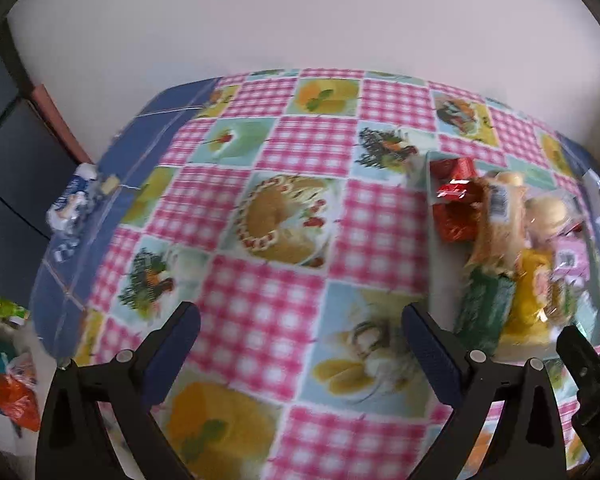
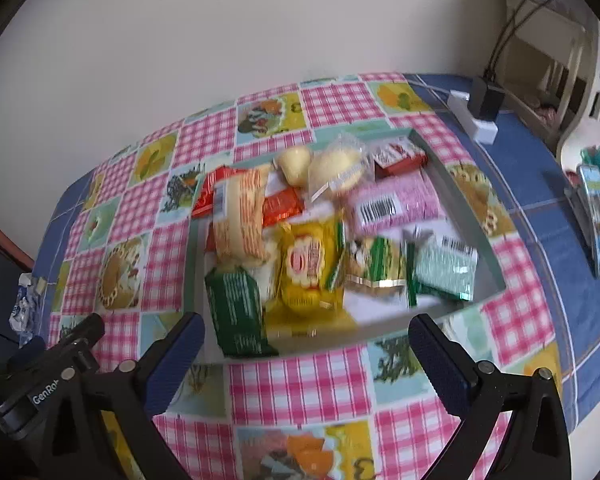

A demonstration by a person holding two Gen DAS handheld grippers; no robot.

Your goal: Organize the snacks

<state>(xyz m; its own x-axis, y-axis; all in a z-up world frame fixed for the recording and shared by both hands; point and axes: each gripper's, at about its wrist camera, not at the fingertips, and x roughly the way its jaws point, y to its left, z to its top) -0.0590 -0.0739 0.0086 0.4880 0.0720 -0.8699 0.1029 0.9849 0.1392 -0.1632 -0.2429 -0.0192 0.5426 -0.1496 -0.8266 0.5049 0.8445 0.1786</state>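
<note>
A shallow clear tray (image 2: 466, 208) on the checked tablecloth holds several snack packets: a dark green packet (image 2: 236, 312), a yellow packet (image 2: 308, 264), a pink packet (image 2: 396, 202), red packets (image 2: 398, 158), a long orange-striped packet (image 2: 240, 220), round buns (image 2: 336, 170) and light green packets (image 2: 444, 266). My right gripper (image 2: 306, 344) is open and empty, just in front of the tray. My left gripper (image 1: 300, 336) is open and empty over bare cloth, left of the tray, whose snacks (image 1: 484, 308) show at the right of the left wrist view.
A crumpled blue-and-white wrapper (image 1: 70, 204) lies at the table's left edge. A white power strip with a black plug (image 2: 480, 112) sits at the back right. More packets (image 2: 598, 216) lie on a surface at the far right. Bags (image 1: 8, 392) lie on the floor.
</note>
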